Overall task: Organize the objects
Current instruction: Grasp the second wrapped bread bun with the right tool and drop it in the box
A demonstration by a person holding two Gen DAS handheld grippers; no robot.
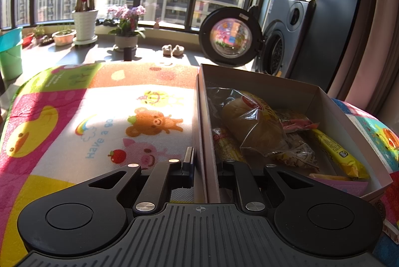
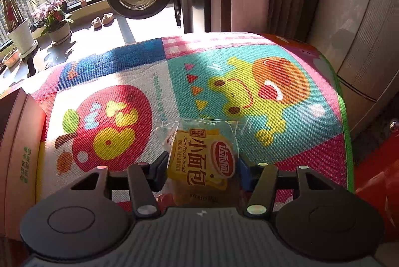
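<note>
Pinched between the fingers of the right gripper (image 2: 202,171) is a packet of mini French bread (image 2: 199,162), a yellow and clear wrapper with a red oval logo; its long axis runs away from the camera, the crimped clear end pointing forward over the play mat (image 2: 124,82), the printed face turned up. Whether the packet touches the mat cannot be told. Just to the left in that view stands the pale outer wall of the cardboard box (image 2: 17,142)

From the left wrist, the left gripper (image 1: 205,167) straddles the near-left wall of the cardboard box (image 1: 202,117), one finger outside and one inside, pressed onto the wall. Inside the box lies another bread packet (image 1: 251,125), long axis slanting from far left to near right, resting on other snack wrappers; a yellow stick pack (image 1: 336,152) lies along the right wall, pointing the same slanted way. Beyond the mat are a washing machine (image 1: 281,42) with its round door open, potted flowers (image 1: 127,25) and a pair of small slippers (image 1: 173,50)
</note>
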